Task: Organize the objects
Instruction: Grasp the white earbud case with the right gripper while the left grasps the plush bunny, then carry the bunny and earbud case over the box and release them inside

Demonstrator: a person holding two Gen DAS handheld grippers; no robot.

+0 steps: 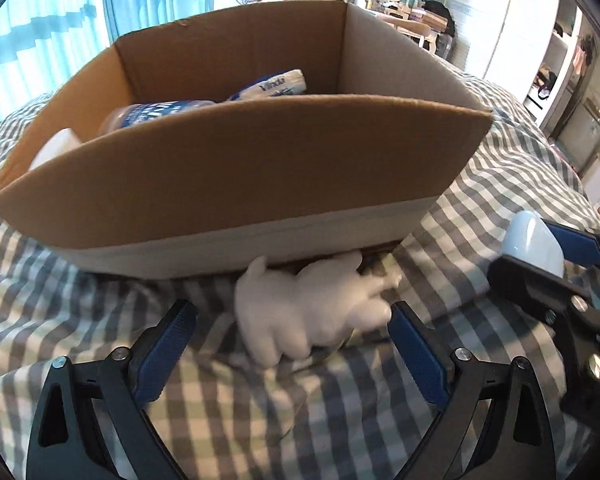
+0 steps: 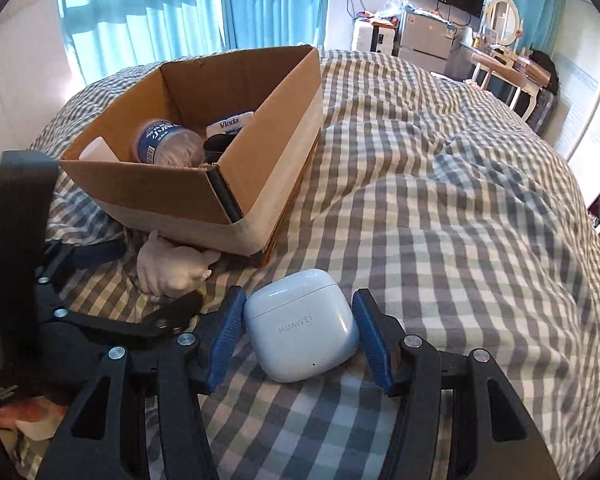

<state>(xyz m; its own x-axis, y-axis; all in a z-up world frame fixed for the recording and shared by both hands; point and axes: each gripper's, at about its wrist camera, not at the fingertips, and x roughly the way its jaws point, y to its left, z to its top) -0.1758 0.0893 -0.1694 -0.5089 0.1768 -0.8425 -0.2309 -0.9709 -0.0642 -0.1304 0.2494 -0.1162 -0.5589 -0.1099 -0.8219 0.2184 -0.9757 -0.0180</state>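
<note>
A white animal figurine (image 1: 316, 308) lies on its side on the checked bedspread, against the foot of an open cardboard box (image 1: 236, 176). My left gripper (image 1: 292, 320) is open with its blue pads on either side of the figurine, not touching it. A pale blue Huawei earbud case (image 2: 300, 328) lies on the bedspread between the open pads of my right gripper (image 2: 300, 312); a small gap shows on each side. The case also shows in the left wrist view (image 1: 534, 240). The figurine (image 2: 172, 268) and box (image 2: 204, 184) show in the right wrist view.
The box holds a bottle with a blue label (image 2: 164, 144), a Vinda tissue pack (image 2: 230, 122) and a white object (image 2: 96, 150). The grey-checked bedspread (image 2: 440, 208) is rumpled. Blue curtains, a dresser and a desk stand behind the bed.
</note>
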